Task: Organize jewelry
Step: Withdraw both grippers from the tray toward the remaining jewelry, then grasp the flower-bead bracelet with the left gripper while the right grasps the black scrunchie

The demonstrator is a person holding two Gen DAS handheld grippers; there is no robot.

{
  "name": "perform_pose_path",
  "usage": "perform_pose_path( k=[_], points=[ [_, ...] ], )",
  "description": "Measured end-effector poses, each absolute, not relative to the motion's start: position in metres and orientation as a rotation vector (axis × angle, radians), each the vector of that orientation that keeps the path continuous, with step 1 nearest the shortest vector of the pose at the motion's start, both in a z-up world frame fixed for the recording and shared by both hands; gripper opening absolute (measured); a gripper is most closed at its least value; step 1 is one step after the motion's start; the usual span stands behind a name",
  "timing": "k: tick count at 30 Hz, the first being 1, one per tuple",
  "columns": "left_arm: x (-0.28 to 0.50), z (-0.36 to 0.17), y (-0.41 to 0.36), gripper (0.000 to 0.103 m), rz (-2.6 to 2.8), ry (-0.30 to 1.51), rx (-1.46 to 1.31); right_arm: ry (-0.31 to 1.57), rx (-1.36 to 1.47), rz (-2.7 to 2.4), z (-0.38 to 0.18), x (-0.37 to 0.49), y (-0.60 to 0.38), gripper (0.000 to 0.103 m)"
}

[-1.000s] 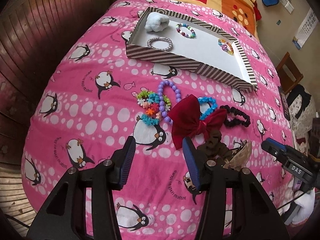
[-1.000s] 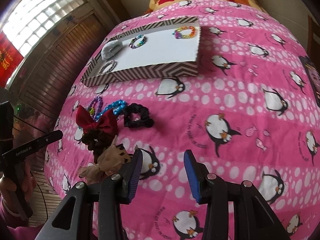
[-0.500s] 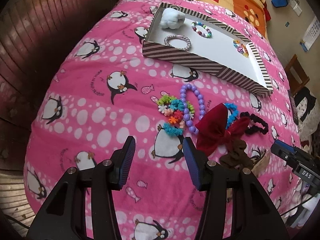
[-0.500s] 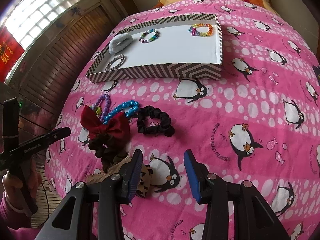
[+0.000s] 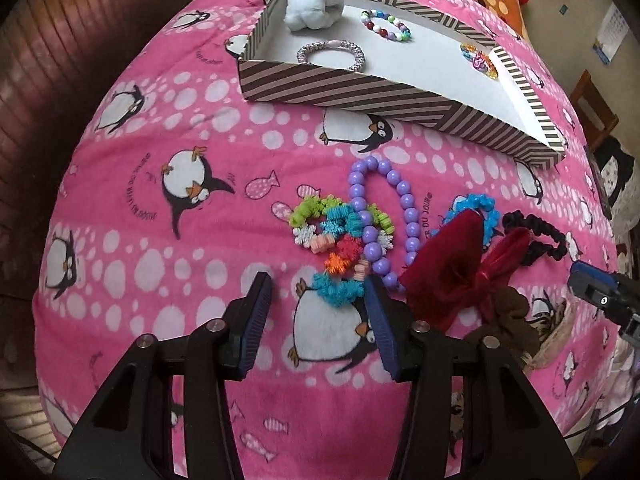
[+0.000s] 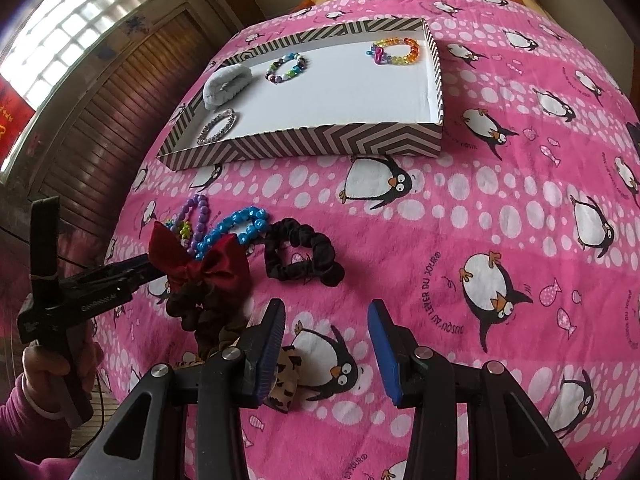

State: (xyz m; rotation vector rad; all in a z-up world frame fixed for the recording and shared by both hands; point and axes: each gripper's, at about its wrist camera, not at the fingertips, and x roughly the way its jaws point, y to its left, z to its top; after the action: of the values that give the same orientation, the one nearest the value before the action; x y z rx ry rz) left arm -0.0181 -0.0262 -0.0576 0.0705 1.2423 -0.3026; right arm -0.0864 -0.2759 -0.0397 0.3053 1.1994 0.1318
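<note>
The left gripper (image 5: pixel 318 292) hangs over the pink penguin blanket (image 5: pixel 160 240) on the bed, its fingers (image 5: pixel 256 316) just narrowing yet grasping nothing, only blanket between them. Right ahead of the tips lies the multicoloured fuzzy bracelet (image 5: pixel 340 236), its teal end just beside the right-hand finger (whether it touches is hard to tell). A purple bead bracelet (image 5: pixel 384 216) loops across it. Beside those, toward the bed's right edge, sit a dark red bow (image 5: pixel 460 272), a blue bead bracelet (image 5: pixel 476 208) partly under the bow, a black scrunchie (image 5: pixel 536 236), and a brown scrunchie (image 5: pixel 508 320) resting on a leopard-print piece (image 5: pixel 556 340). Toward the head of the bed stands the striped tray (image 5: pixel 360 92), and in it a pale fluffy scrunchie (image 5: pixel 314 6) in the far left corner, a silvery bracelet (image 5: pixel 332 54) along the near wall, a mixed-bead bracelet (image 5: pixel 386 28) by the far wall and a rainbow bracelet (image 5: pixel 480 60) at the right end. The right gripper (image 6: pixel 326 340) hovers near the foot end of the bed, fingers (image 6: pixel 382 344) parted and empty over a printed penguin, with the leopard-print piece just beside its left-hand finger. A hand (image 6: pixel 52 364) in a magenta sleeve grips the other tool's handle.
</note>
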Motion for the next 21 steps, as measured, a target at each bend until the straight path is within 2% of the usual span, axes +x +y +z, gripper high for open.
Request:
perform_pose_path(
  k=[3, 4, 11, 21],
  points=[
    [-0.014, -0.059, -0.027, 0.015, -0.307, 1.219, 0.098, 1.203, 0.312, 0.128, -0.041, -0.084, -0.278, 0.041],
    [-0.013, -0.059, -0.026, 0.013, -0.316, 1.218, 0.106, 1.205, 0.313, 0.128, -0.042, -0.083, -0.278, 0.041],
    [-0.017, -0.044, 0.002, 0.012, -0.300, 1.207, 0.027, 1.192, 0.324, 0.139, -0.043, -0.077, -0.278, 0.041],
    [-0.033, 0.014, 0.030, 0.012, -0.272, 1.109, -0.077, 1.163, 0.292, 0.200, -0.040, -0.066, -0.271, 0.041]
  ],
)
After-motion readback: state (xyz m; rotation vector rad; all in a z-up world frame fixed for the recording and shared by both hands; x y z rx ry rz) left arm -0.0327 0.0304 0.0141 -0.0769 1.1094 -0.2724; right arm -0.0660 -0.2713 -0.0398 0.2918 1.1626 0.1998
